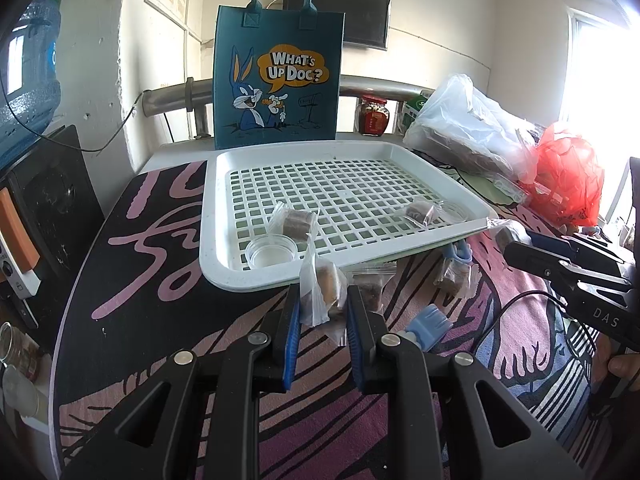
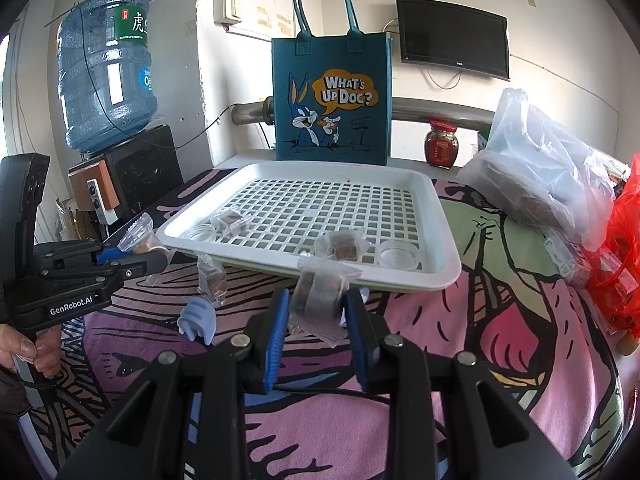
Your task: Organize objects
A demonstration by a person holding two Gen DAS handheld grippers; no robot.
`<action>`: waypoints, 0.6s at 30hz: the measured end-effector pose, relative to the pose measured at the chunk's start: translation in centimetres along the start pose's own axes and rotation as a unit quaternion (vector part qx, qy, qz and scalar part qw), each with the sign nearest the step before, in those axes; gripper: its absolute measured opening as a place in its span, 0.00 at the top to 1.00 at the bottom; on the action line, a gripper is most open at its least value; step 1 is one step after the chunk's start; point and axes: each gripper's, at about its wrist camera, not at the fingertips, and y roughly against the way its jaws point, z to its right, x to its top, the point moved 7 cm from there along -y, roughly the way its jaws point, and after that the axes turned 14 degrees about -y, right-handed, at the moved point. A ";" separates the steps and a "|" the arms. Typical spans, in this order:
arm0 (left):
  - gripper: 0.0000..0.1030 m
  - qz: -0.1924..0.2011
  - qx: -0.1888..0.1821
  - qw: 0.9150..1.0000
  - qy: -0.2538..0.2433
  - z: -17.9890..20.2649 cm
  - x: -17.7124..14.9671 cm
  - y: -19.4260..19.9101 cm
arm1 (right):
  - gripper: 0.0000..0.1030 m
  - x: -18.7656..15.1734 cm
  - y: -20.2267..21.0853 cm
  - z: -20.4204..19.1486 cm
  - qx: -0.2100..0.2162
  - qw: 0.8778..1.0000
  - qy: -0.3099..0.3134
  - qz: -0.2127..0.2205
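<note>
The left gripper (image 1: 323,300) has its jaws closed on a little clear packet (image 1: 320,288) with a brown snack inside. It holds the packet just in front of the near edge of the white tray (image 1: 216,200).

The right gripper (image 2: 318,300) has its jaws closed on another clear packet (image 2: 316,290) with a dark brown snack in it. This packet also hangs just in front of the tray's near edge.

The tray has lots of square holes in its floor and sits on the table (image 1: 160,280), which has a pink and black cartoon cloth on it. On the tray lie two wrapped snacks, one at the left (image 1: 294,220) and one at the right (image 1: 420,213). Beside each one sits a small clear cup, one in the near left corner (image 1: 271,252) and one by the right edge (image 2: 399,255).

On the cloth, between the two grippers, lies one more snack packet (image 2: 213,280). Near it is a little blue toy hand (image 2: 199,318).

Behind the tray stands a blue bag (image 1: 278,76) with a rabbit on it and the words "WHAT'S UP DOC?". A red jar (image 1: 374,115) stands to its right. Farther right lie a clear plastic bag (image 1: 468,128) and a red plastic bag (image 1: 568,172). A big blue water bottle (image 2: 106,72) stands at the left.

A person's hand (image 2: 36,350) holds the left gripper's handle.
</note>
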 end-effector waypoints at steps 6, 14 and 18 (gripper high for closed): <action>0.81 -0.002 0.000 1.000 0.001 0.1 -0.1 -0.1 | 0.73 0.0 0.0 0.0 0.000 1.000 0.000 0.000; 0.81 -0.002 -0.001 1.000 0.003 0.2 -0.1 -0.2 | 0.73 -0.1 0.0 -0.1 0.002 1.000 0.001 0.000; 0.81 -0.003 -0.001 1.000 0.003 0.1 -0.1 -0.2 | 0.73 -0.2 0.0 -0.4 0.003 1.000 0.001 -0.001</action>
